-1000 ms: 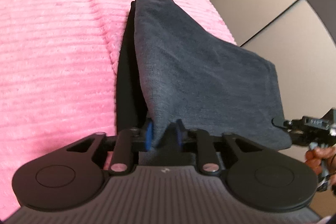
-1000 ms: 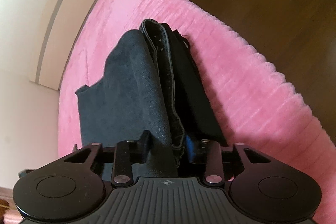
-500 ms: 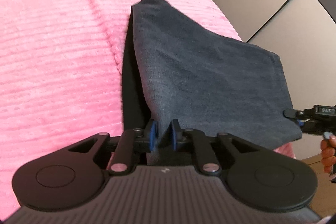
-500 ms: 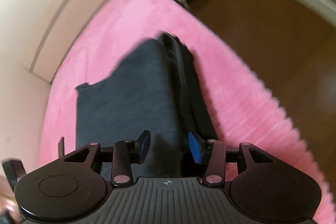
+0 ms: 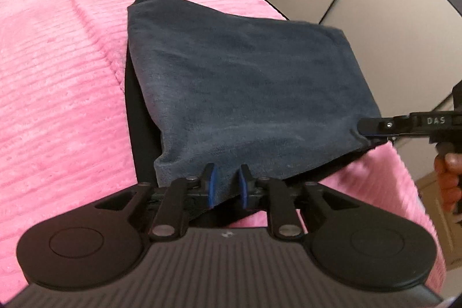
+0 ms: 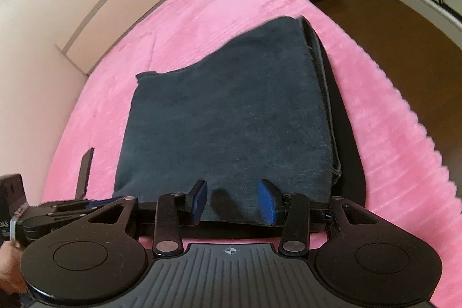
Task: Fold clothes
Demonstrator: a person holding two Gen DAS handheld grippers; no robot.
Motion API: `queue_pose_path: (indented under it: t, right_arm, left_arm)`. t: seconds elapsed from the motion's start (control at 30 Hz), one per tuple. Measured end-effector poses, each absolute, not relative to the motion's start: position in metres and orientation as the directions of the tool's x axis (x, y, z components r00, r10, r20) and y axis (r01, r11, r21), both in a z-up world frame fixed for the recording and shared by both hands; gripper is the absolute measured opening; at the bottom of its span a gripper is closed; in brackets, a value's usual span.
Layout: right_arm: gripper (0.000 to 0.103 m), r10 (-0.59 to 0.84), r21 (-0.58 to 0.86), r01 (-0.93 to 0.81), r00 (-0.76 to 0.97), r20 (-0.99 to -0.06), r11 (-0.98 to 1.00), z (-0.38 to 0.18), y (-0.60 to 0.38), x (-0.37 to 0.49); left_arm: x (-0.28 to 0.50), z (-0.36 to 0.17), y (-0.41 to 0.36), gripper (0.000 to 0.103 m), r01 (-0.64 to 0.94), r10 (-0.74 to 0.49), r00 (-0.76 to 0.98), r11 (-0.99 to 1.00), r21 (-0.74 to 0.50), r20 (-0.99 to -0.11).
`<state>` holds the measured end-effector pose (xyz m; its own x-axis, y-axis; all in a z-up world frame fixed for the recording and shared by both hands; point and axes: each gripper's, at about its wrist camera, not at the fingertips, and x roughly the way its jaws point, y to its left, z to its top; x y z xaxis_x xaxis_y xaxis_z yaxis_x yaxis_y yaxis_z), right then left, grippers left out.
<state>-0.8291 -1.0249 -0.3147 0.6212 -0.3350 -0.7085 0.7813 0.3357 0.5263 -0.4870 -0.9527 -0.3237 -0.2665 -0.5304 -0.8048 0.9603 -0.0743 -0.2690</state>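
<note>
Folded dark towel (image 5: 248,94) flat on pink blanket (image 5: 57,77). Left gripper (image 5: 226,181) parted around its near edge, right gripper (image 6: 233,199) wide open, nothing pinched.

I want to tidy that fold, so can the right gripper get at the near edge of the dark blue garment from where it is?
Probably yes. The right gripper is open, with the near edge of the dark blue garment lying between its fingers on the pink blanket, nothing covering it. The left gripper sits off at the other corner.
</note>
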Motion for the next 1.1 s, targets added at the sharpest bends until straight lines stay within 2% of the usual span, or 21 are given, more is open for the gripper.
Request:
queue_pose_path:
  t: [0.03, 0.1, 0.13, 0.17, 0.27, 0.33, 0.4, 0.5, 0.53, 0.57, 0.63, 0.7, 0.83, 1.0, 1.1]
  right_arm:
    - [0.044, -0.332, 0.53, 0.779, 0.624, -0.707, 0.334, -0.31, -1.02, -0.831]
    - [0.057, -0.327, 0.534, 0.784, 0.618, -0.715, 0.316, -0.305, -1.007, -0.836]
    - [0.079, -0.329, 0.526, 0.794, 0.606, -0.725, 0.303, -0.302, -0.996, -0.839]
    - [0.086, -0.336, 0.52, 0.802, 0.596, -0.729, 0.294, -0.298, -0.986, -0.843]
    - [0.086, -0.328, 0.521, 0.814, 0.58, -0.746, 0.255, -0.287, -0.954, -0.85]
    - [0.086, -0.307, 0.518, 0.824, 0.566, -0.765, 0.227, -0.28, -0.932, -0.854]
    - [0.086, -0.287, 0.494, 0.843, 0.538, -0.793, 0.215, -0.27, -0.912, -0.855]
    - [0.089, -0.285, 0.451, 0.869, 0.493, -0.822, 0.204, -0.249, -0.89, -0.859]
    - [0.094, -0.289, 0.435, 0.878, 0.477, -0.83, 0.199, -0.24, -0.885, -0.86]
    - [0.101, -0.294, 0.419, 0.887, 0.46, -0.838, 0.195, -0.232, -0.88, -0.862]
    - [0.102, -0.296, 0.378, 0.9, 0.429, -0.853, 0.217, -0.213, -0.872, -0.863]
    - [0.102, -0.293, 0.336, 0.896, 0.417, -0.861, 0.289, -0.195, -0.868, -0.858]
    - [0.102, -0.339, 0.245, 0.899, 0.372, -0.864, 0.362, -0.163, -0.862, -0.854]
    - [0.102, -0.333, 0.328, 0.91, 0.4, -0.854, 0.251, -0.143, -0.857, -0.867]
    - [0.102, -0.353, 0.311, 0.916, 0.387, -0.852, 0.254, -0.131, -0.849, -0.864]
  left_arm:
    - [-0.487, -0.321, -0.949, 0.016, 0.961, -0.532, -0.26, -0.066, -0.267, -0.806]
    - [-0.486, -0.315, -0.941, 0.015, 0.963, -0.534, -0.247, -0.045, -0.265, -0.809]
    - [-0.485, -0.314, -0.935, 0.014, 0.961, -0.533, -0.245, -0.025, -0.274, -0.81]
    - [-0.484, -0.311, -0.928, 0.014, 0.959, -0.531, -0.241, 0.0, -0.285, -0.812]
    - [-0.488, -0.301, -0.906, 0.022, 0.952, -0.522, -0.227, 0.06, -0.301, -0.822]
    - [-0.497, -0.293, -0.889, 0.033, 0.952, -0.505, -0.21, 0.092, -0.293, -0.837]
    - [-0.509, -0.285, -0.874, 0.038, 0.953, -0.48, -0.188, 0.122, -0.278, -0.857]
    - [-0.525, -0.269, -0.85, 0.059, 0.954, -0.46, -0.165, 0.149, -0.259, -0.872]
    - [-0.531, -0.262, -0.843, 0.068, 0.956, -0.461, -0.154, 0.155, -0.251, -0.874]
    - [-0.536, -0.254, -0.836, 0.072, 0.957, -0.466, -0.146, 0.156, -0.243, -0.873]
    - [-0.547, -0.238, -0.825, 0.088, 0.962, -0.478, -0.129, 0.153, -0.227, -0.869]
    - [-0.558, -0.222, -0.817, 0.096, 0.967, -0.493, -0.106, 0.152, -0.205, -0.864]
    - [-0.575, -0.188, -0.806, 0.101, 0.977, -0.52, -0.048, 0.153, -0.149, -0.853]
    - [-0.578, -0.16, -0.797, 0.101, 0.963, -0.534, 0.002, 0.229, -0.143, -0.845]
    - [-0.58, -0.146, -0.788, 0.101, 0.967, -0.539, 0.024, 0.226, -0.117, -0.842]
